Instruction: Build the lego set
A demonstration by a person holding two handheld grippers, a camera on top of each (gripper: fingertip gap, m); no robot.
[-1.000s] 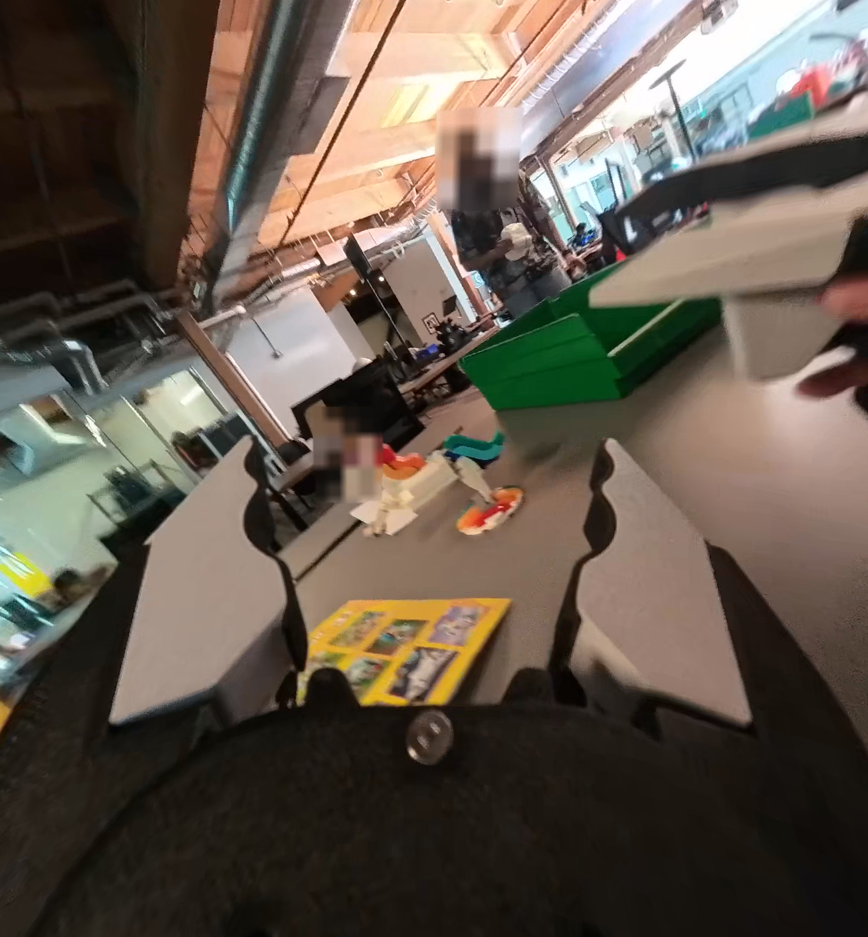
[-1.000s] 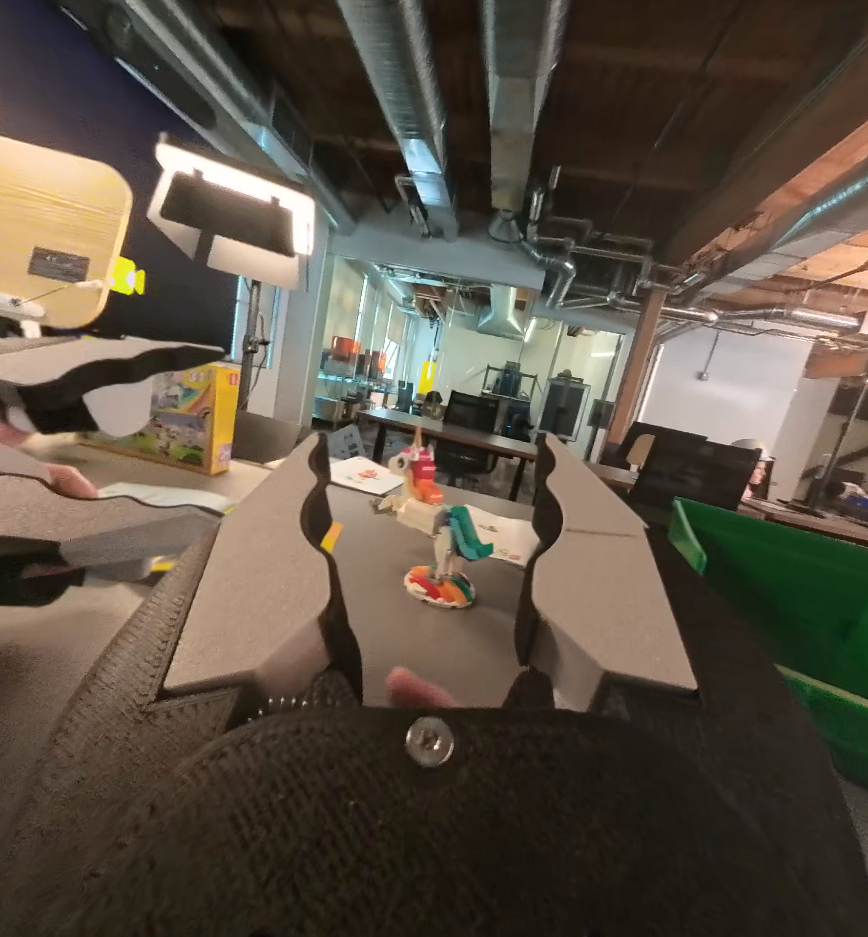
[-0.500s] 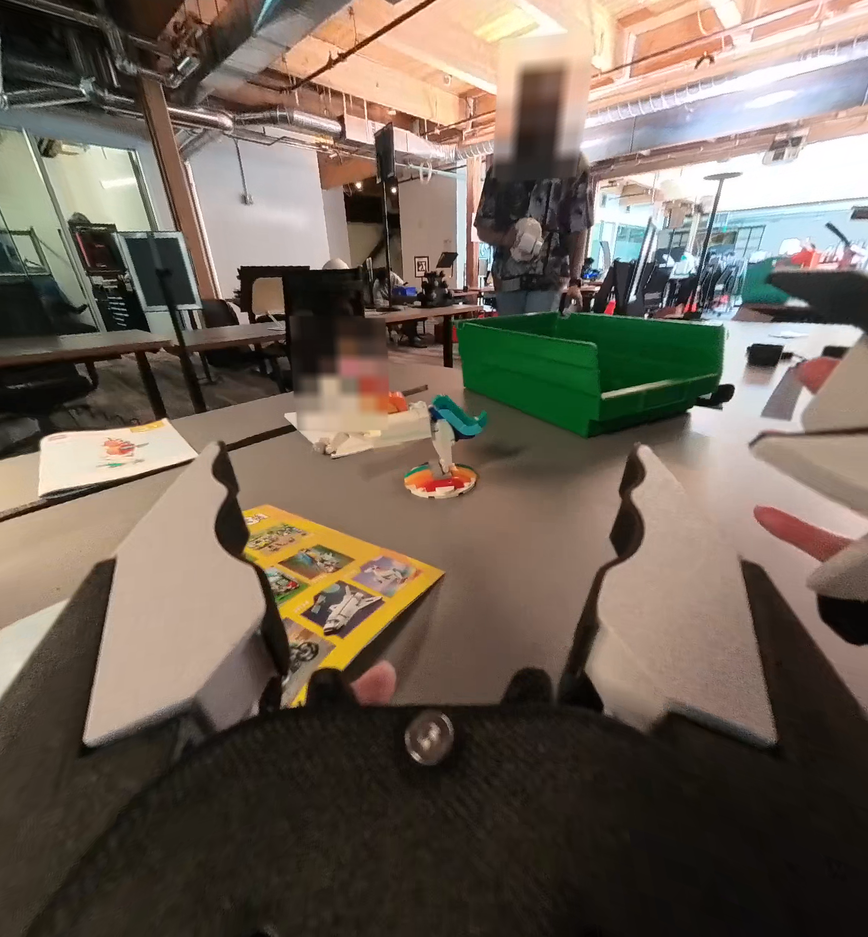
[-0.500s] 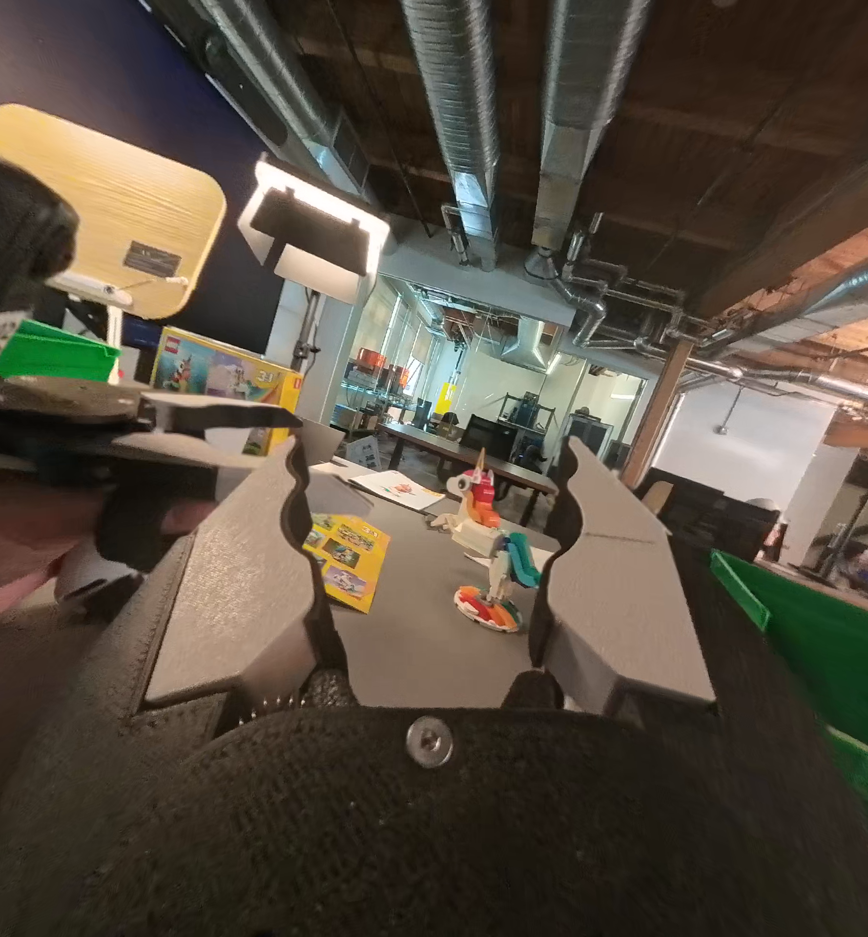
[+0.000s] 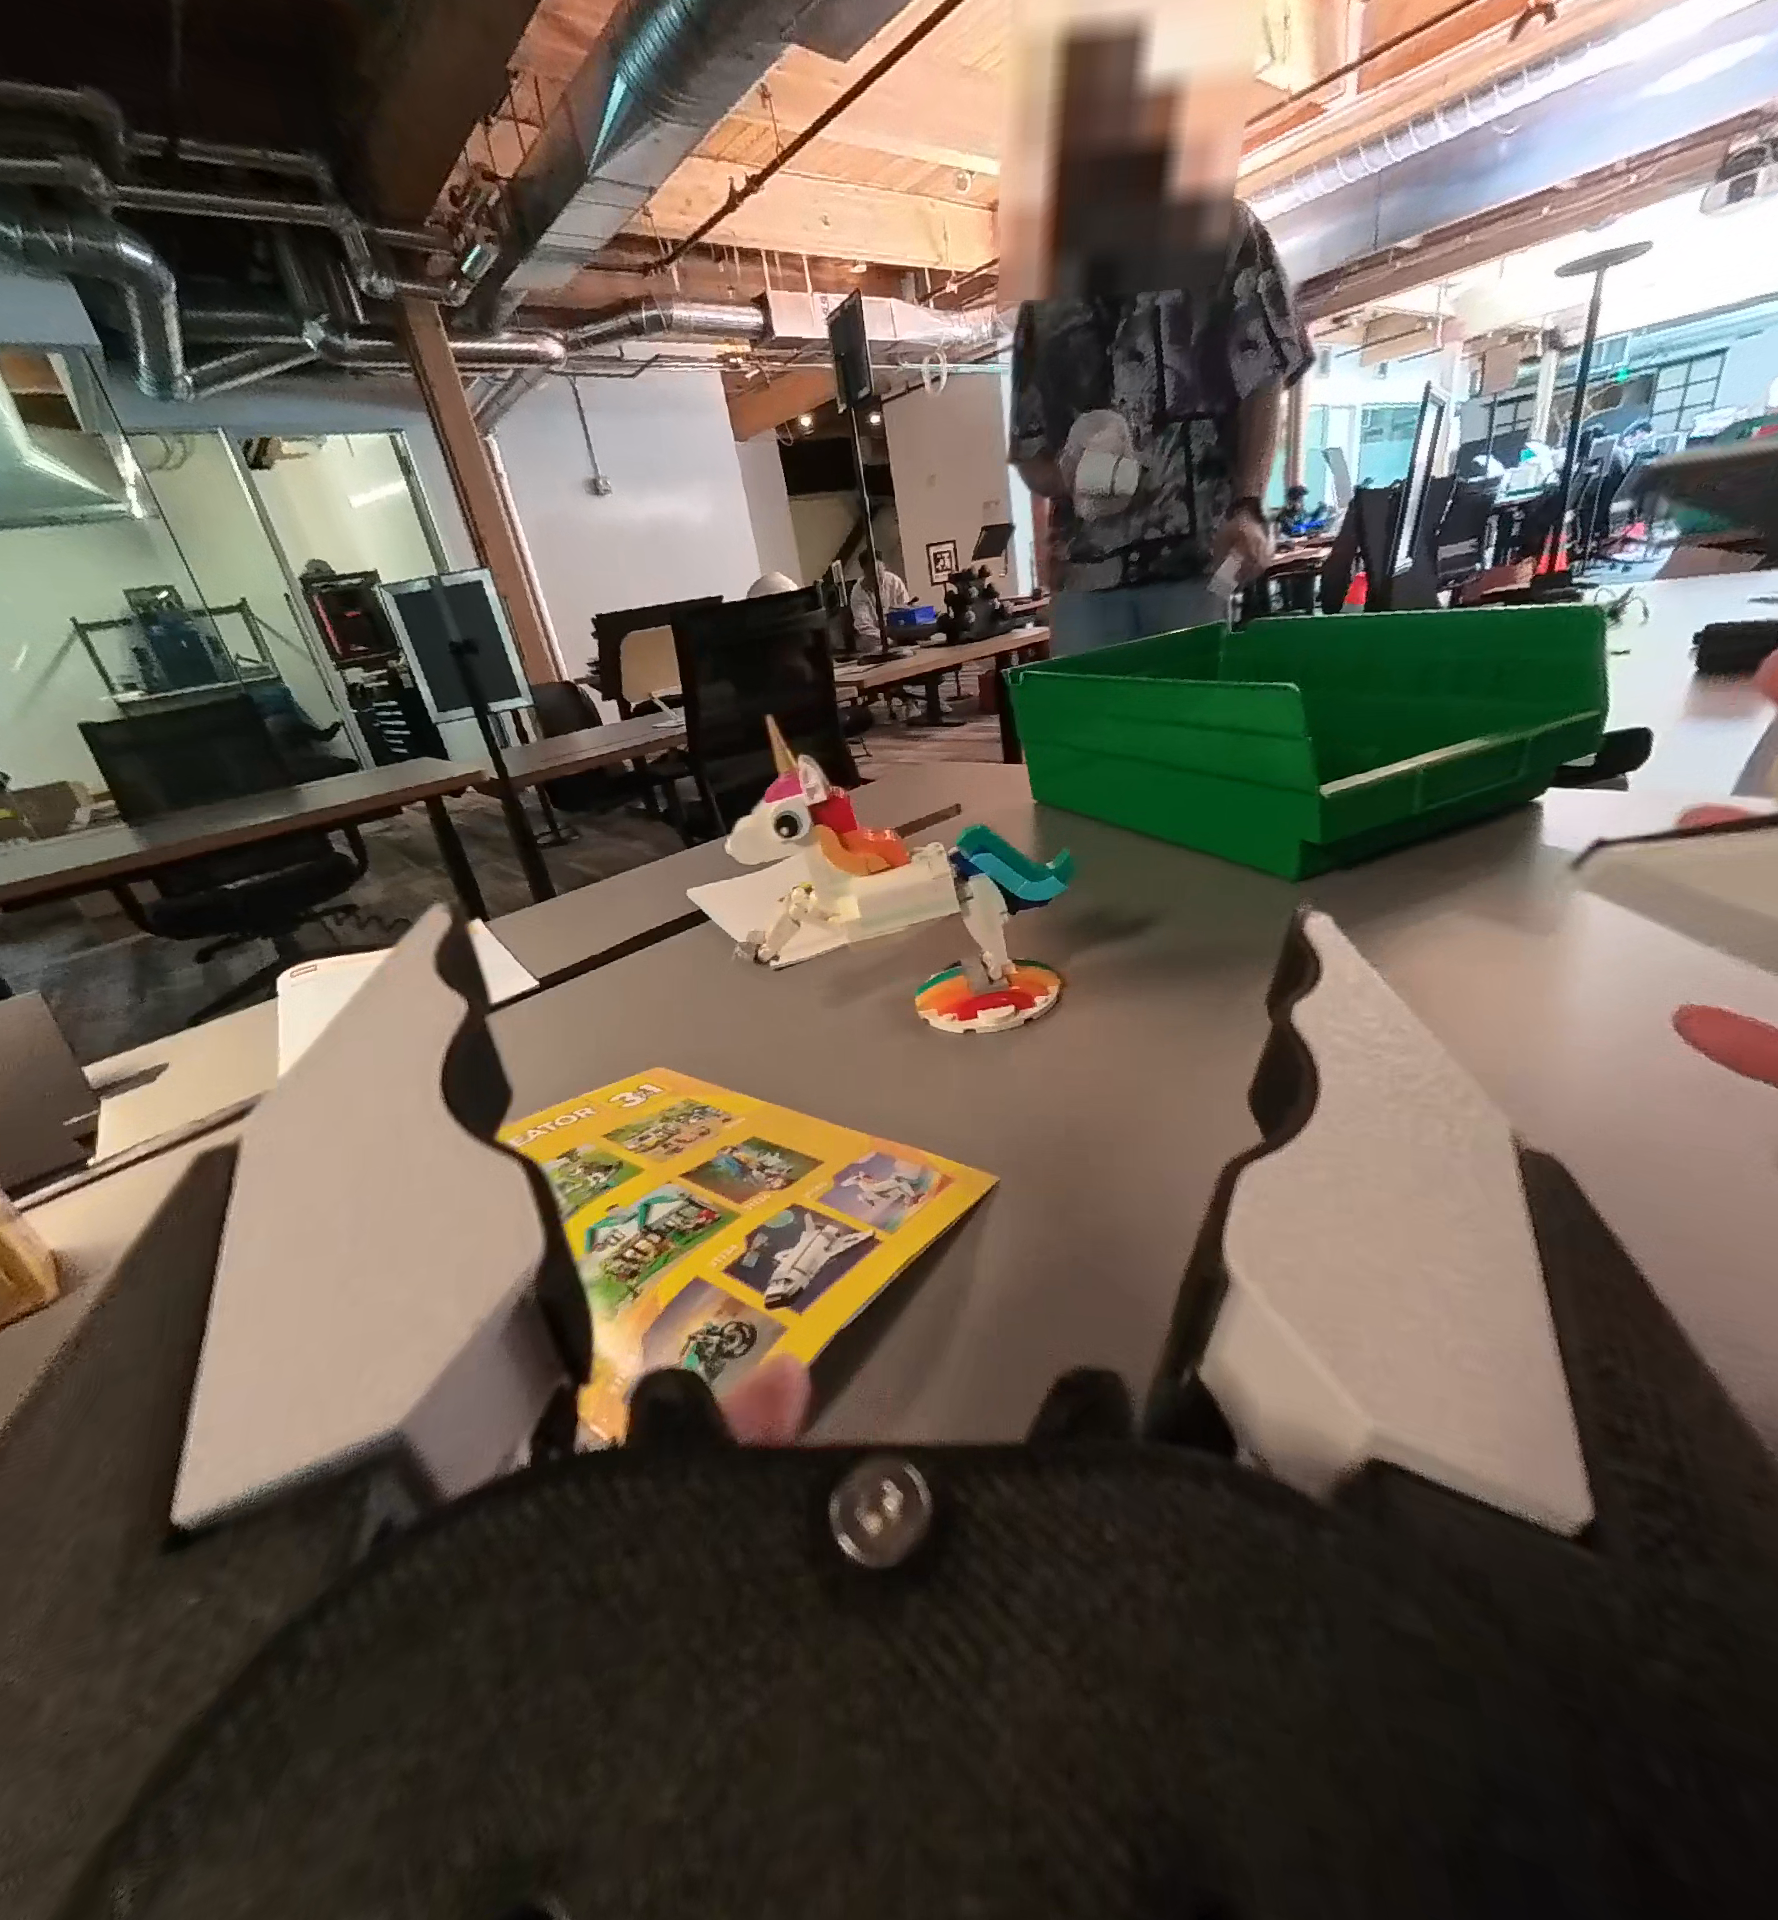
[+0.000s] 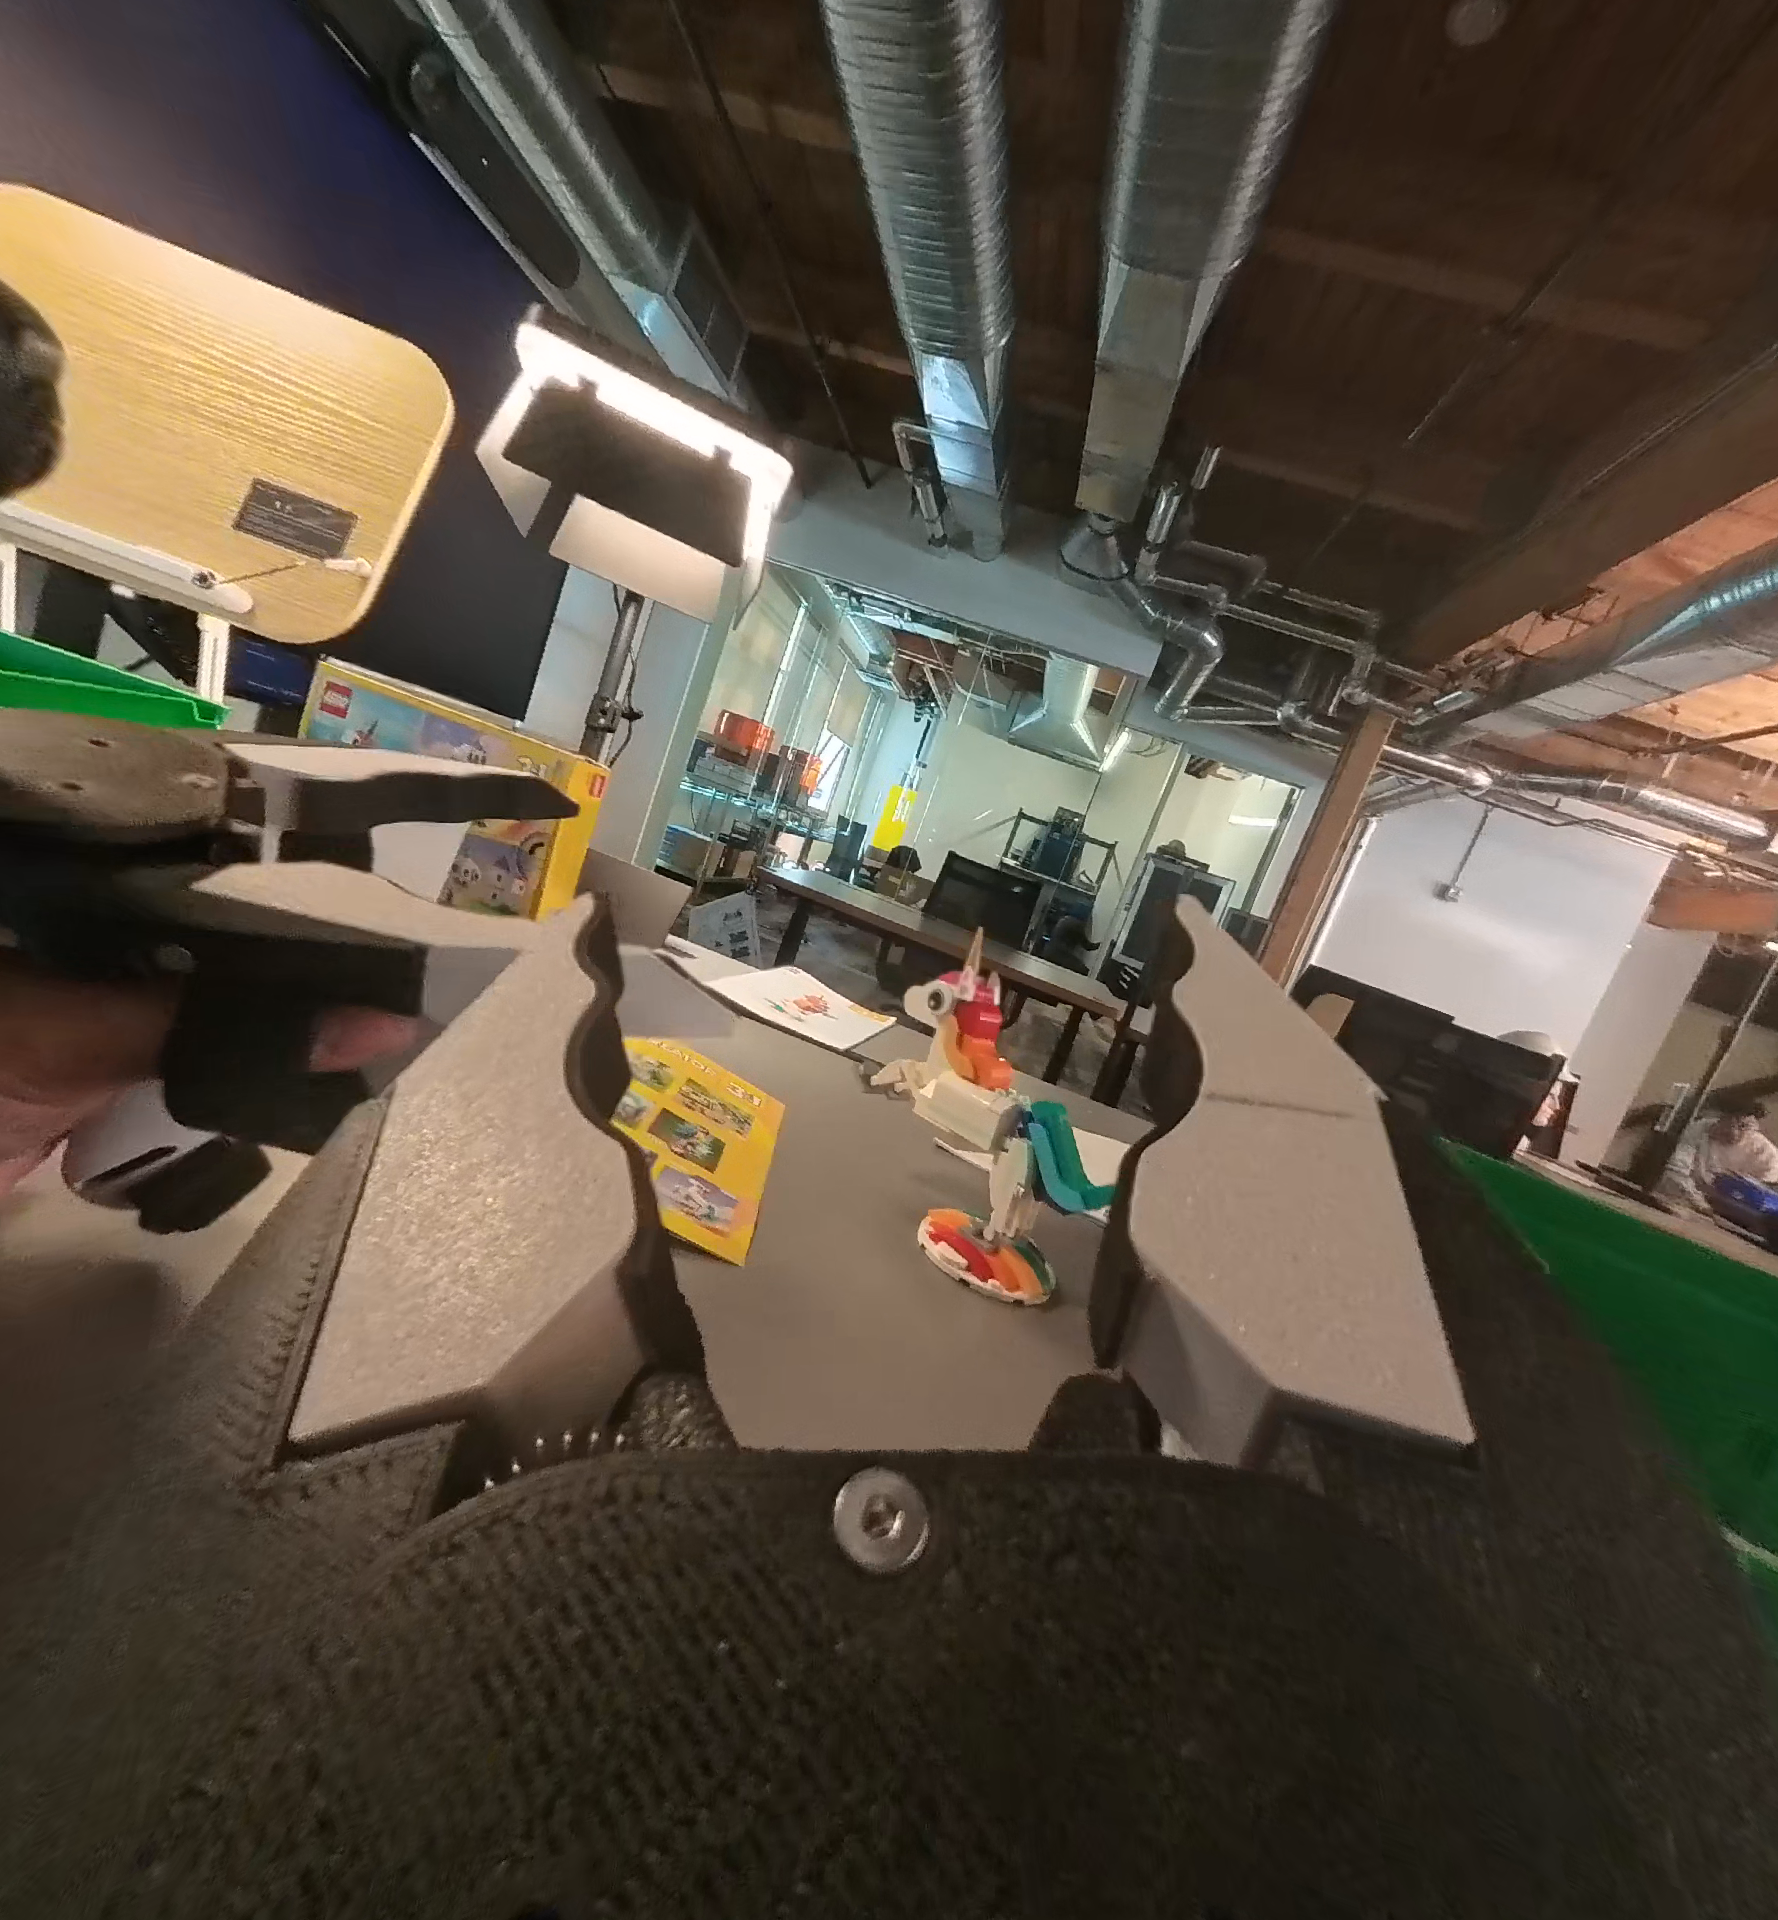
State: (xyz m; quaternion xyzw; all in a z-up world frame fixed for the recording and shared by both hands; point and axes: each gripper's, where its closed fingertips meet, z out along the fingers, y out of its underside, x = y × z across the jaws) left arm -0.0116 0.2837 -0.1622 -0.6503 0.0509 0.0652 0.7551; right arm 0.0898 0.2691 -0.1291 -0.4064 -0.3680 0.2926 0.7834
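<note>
A built lego unicorn (image 5: pixel 864 883) stands on a round rainbow base (image 5: pixel 989 1003) on the grey table (image 5: pixel 1103 1122). It also shows in the right wrist view (image 6: pixel 978 1081). A yellow lego leaflet (image 5: pixel 750 1226) lies flat in front of it, and shows in the right wrist view too (image 6: pixel 698 1132). My left gripper (image 5: pixel 874 925) is open and empty, above the leaflet and short of the unicorn. My right gripper (image 6: pixel 885 909) is open and empty, facing the unicorn from the other side. Each gripper shows at the edge of the other's view, the right one (image 5: pixel 1737 883) and the left one (image 6: pixel 511 873).
A green bin (image 5: pixel 1311 748) stands behind the unicorn, to its right, with a person (image 5: pixel 1145 416) behind it. A yellow lego box (image 6: pixel 490 810) and an open white instruction booklet (image 6: pixel 802 1003) lie at the table's far side. A light panel on a stand (image 6: pixel 636 499) rises beyond. It is some 20 cm from my left tips to the built lego unicorn (image 5: pixel 864 883). Between my left fingertips and the round rainbow base (image 5: pixel 989 1003) there is roughly 20 cm. Seen from the right wrist view (image 6: pixel 962 1253) as well.
The left view has levelled out from a strong tilt and come nearer the unicorn and leaflet. The right gripper has shifted, so the unicorn sits further right between its fingers. Both stayed open.
</note>
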